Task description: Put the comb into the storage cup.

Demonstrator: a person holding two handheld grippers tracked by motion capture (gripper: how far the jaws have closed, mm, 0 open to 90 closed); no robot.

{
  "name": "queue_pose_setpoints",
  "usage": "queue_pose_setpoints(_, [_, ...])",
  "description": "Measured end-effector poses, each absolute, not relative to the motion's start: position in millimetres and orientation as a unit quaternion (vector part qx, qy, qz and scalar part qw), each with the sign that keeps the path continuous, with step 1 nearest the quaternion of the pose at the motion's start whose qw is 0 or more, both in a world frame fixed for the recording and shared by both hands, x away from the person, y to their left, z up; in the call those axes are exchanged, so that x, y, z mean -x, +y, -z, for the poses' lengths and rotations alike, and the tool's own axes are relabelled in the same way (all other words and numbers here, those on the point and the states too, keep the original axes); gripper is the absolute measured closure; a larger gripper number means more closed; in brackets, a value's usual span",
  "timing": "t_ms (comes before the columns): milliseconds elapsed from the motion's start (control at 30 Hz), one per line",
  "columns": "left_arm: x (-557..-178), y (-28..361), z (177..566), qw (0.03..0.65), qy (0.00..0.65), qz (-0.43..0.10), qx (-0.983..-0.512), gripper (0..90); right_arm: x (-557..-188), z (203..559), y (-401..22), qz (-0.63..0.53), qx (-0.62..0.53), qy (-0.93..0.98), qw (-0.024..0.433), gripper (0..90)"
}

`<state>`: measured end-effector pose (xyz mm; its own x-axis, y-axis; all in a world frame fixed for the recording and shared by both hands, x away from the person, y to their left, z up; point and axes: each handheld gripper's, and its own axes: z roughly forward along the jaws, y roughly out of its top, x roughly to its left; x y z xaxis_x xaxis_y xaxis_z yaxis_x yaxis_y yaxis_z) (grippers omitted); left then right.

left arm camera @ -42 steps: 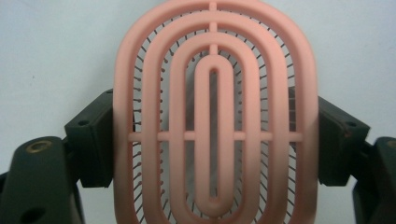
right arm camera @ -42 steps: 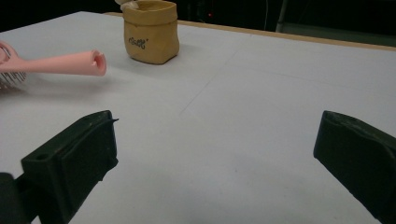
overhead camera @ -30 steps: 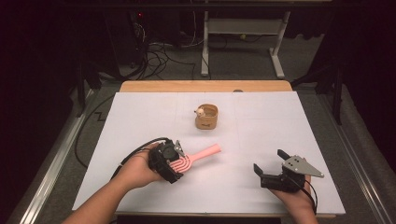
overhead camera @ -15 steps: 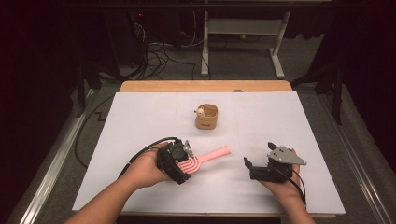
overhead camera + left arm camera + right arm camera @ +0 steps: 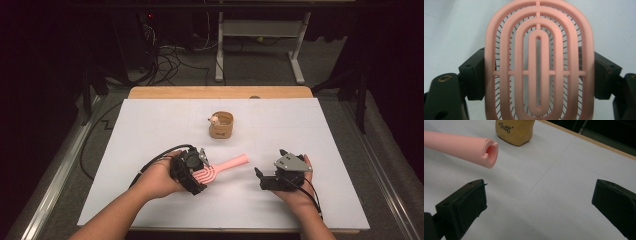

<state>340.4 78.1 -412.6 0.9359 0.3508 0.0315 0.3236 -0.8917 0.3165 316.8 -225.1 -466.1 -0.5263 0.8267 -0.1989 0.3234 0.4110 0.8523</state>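
Two tools: left tool clamped on pink brush, right tool wide open, empty; pouch script illegible.

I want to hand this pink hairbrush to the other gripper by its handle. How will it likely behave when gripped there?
The hairbrush probably stays stiff: held by its head in the left gripper, its handle juts out without drooping. It looks light, since the head is open ribs. The round, smooth handle may twist or slip between the open right gripper's flat pads.

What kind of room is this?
Probably a lab or workshop for recording tasks: a table covered in white, cables on the dark floor, and a pink hairbrush held in the left gripper.
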Motion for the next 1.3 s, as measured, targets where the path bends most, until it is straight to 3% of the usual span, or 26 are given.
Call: queue_pose_setpoints(1300, [-339, 63, 406, 0.152, 0.168, -0.052, -0.973, 19.6, -292, 479, -214, -0.304, -0.268, 0.829, 0.386, 0.5])
